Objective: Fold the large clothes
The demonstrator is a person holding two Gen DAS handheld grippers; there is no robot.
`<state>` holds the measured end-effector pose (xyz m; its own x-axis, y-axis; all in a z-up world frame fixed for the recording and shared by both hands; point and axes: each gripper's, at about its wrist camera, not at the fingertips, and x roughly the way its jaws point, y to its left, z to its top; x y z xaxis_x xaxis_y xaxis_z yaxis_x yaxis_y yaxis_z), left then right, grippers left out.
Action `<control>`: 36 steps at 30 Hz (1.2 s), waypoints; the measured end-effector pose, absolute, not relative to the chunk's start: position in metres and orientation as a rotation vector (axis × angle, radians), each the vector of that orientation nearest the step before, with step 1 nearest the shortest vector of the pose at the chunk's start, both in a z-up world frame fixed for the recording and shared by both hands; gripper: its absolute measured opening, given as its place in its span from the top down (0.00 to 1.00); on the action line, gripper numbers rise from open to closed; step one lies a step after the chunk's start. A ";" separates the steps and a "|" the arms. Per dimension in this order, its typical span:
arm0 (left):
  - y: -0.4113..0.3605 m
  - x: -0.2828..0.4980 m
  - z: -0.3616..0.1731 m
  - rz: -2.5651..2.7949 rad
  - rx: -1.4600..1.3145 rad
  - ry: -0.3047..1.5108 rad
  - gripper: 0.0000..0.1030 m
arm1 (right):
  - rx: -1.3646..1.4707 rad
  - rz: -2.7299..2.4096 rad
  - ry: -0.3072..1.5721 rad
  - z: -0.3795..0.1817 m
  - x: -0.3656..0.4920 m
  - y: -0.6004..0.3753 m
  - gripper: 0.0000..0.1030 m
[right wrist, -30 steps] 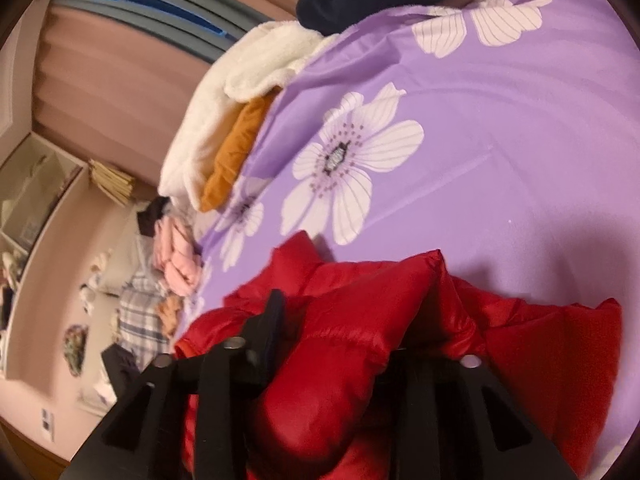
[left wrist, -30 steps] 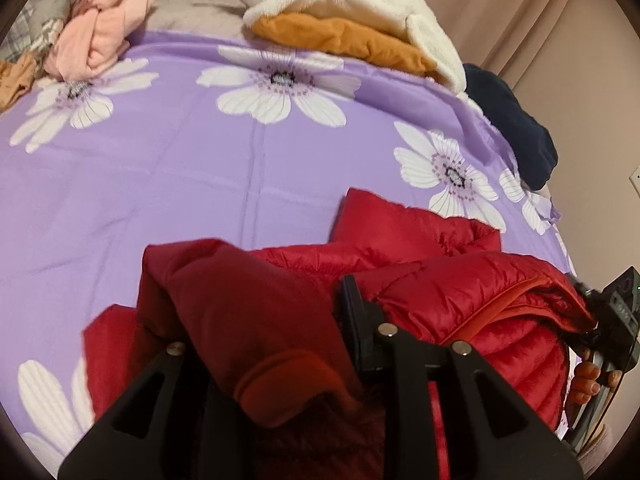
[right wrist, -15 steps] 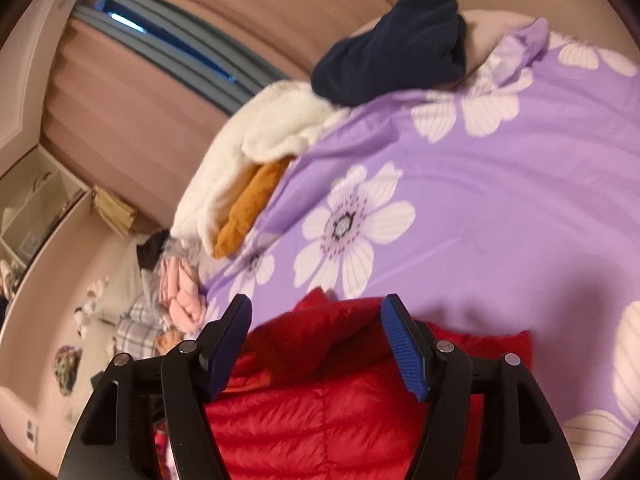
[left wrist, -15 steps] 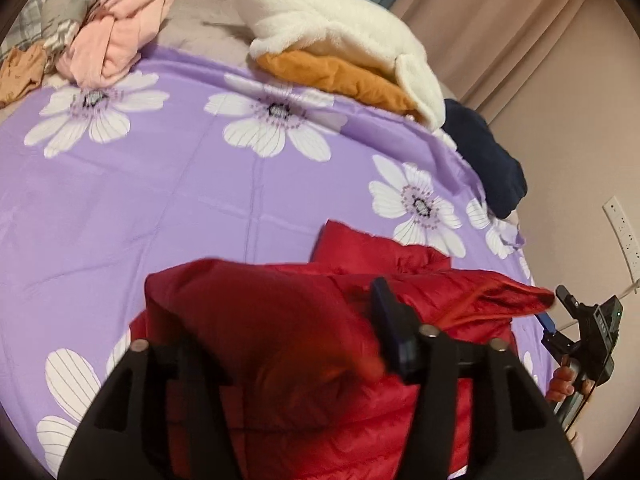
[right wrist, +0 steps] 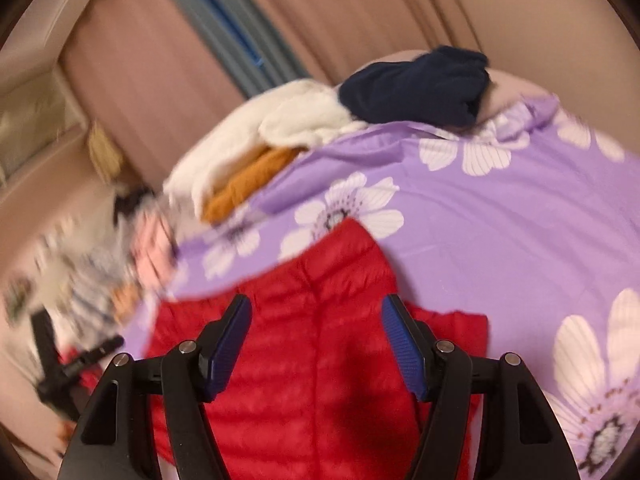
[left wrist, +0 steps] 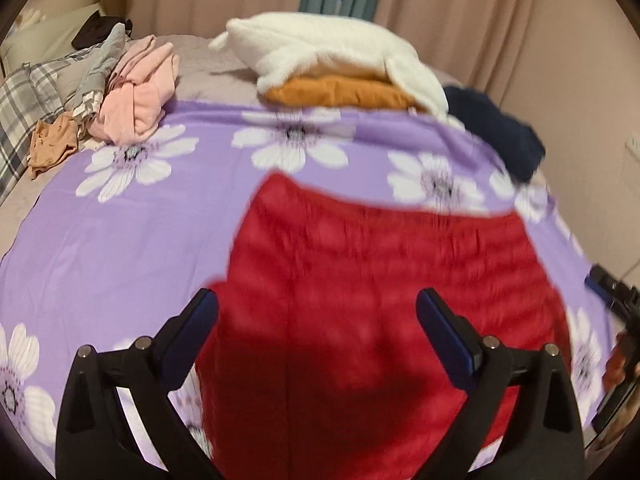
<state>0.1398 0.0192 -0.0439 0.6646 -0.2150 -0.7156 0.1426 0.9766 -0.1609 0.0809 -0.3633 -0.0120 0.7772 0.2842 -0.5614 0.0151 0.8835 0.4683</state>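
A red quilted puffer jacket (left wrist: 360, 300) lies folded flat on the purple flowered bedsheet (left wrist: 140, 232); it also shows in the right wrist view (right wrist: 320, 360). My left gripper (left wrist: 316, 320) is open and empty, raised above the jacket's near part. My right gripper (right wrist: 316, 332) is open and empty, also above the jacket. The right gripper shows at the right edge of the left wrist view (left wrist: 616, 292). The left gripper shows at the left edge of the right wrist view (right wrist: 72, 364).
At the back of the bed lie a white fleece (left wrist: 332, 48) over an orange garment (left wrist: 340, 94), a navy garment (left wrist: 496, 132), a pink garment (left wrist: 136, 96) and plaid and grey clothes (left wrist: 36, 92). Curtains (left wrist: 460, 8) hang behind.
Both grippers have let go of the red jacket and drawn back and up. The jacket, bunched in the jaws a second ago, now lies flat on the sheet.
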 end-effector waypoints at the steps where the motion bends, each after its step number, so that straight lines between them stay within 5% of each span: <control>1: 0.014 0.131 -0.050 -0.211 -0.079 0.821 0.09 | 0.412 0.147 0.678 -0.014 0.077 -0.352 0.35; 9: -0.031 0.091 -0.070 -0.248 0.040 0.794 0.45 | 0.070 0.170 0.686 -0.035 0.048 -0.270 0.35; 11: -0.039 0.090 -0.076 -0.258 0.051 0.803 0.64 | 0.026 0.184 0.679 -0.042 0.043 -0.256 0.39; 13: -0.044 0.093 -0.084 -0.264 0.046 0.838 0.69 | -0.009 0.189 0.697 -0.051 0.043 -0.245 0.45; 30: -0.050 0.096 -0.116 -0.257 0.074 0.921 0.67 | 0.025 0.188 0.851 -0.090 0.047 -0.238 0.48; 36: -0.024 0.070 -0.089 -0.199 0.050 0.853 0.50 | 0.117 0.241 0.793 -0.067 0.027 -0.257 0.48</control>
<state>0.0702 -0.0239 -0.0895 0.6407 -0.1543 -0.7521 0.1943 0.9803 -0.0356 0.0274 -0.2569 -0.0666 0.6763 0.2575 -0.6902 -0.1698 0.9662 0.1941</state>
